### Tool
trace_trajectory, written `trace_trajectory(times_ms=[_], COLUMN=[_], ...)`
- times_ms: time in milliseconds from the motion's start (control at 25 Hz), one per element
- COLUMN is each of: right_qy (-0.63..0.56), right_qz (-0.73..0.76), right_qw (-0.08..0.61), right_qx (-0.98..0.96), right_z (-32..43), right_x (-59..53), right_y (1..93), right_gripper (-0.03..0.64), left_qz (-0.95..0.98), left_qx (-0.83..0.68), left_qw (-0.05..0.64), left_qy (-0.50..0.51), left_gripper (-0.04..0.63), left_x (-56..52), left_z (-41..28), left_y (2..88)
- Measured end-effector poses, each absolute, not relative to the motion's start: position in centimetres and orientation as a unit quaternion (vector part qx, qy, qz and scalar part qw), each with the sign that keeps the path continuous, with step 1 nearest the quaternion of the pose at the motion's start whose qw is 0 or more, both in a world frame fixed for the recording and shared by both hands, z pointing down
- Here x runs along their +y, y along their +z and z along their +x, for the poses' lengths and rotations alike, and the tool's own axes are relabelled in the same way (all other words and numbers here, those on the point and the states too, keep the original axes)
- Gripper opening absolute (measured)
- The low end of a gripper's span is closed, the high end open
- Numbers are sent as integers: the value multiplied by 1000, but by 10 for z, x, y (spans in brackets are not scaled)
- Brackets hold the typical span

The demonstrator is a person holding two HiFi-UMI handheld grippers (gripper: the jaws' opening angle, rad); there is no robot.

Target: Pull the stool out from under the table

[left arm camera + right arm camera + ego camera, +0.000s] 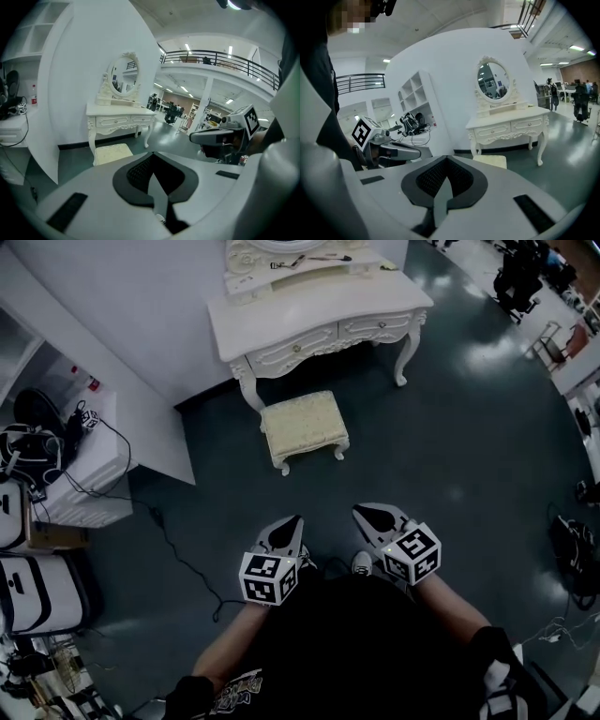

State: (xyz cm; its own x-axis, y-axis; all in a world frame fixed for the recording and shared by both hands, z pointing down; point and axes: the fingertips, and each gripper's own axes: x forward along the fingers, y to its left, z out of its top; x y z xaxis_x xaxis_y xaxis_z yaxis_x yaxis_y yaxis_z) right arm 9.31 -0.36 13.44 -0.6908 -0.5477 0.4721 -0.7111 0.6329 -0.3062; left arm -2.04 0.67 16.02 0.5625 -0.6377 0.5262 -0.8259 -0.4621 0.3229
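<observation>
Jaws on my left gripper [153, 161] are pressed together with nothing between them. Those on my right gripper [446, 161] are the same, pads meeting along one seam, empty. The two grippers hang side by side close in front of my body, both tilted a little downward and aimed the same way.

Ahead of both pairs of jaws, lower and well apart from them, stands the stool [305, 425], a small cream piece with a patterned cushion and short carved legs, on the dark floor [450, 427]. Beyond it is the white worktop [319, 320] with its drawers, curved legs and an oval mirror [493, 80] at the back. In the head view the seat shows almost whole in front of the worktop, with only its far edge close to the worktop's front edge. I cannot tell whether any of it sits under the overhang.

As I judge it, nothing is gripped and I am too far off to touch the stool. Either the pull is largely done or the approach is the step in hand. If more pulling is wanted, the next move calls for carrying both grippers forward and down to the seat's near rim, spreading the jaws, closing them on it, and drawing it level toward me.
</observation>
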Motion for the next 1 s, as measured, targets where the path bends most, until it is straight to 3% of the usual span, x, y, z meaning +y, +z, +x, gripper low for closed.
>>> trace_trajectory(times_ms=[1000], right_qy=[245], right_qz=[270], right_qw=[171], right_qx=[-915], right_z=[130], right_x=[43], right_y=[133], right_gripper=[28], left_qz=[834], left_qx=[-446], left_qw=[283], left_qy=[158], left_gripper=[8], left_x=[44], left_z=[54], left_y=[152])
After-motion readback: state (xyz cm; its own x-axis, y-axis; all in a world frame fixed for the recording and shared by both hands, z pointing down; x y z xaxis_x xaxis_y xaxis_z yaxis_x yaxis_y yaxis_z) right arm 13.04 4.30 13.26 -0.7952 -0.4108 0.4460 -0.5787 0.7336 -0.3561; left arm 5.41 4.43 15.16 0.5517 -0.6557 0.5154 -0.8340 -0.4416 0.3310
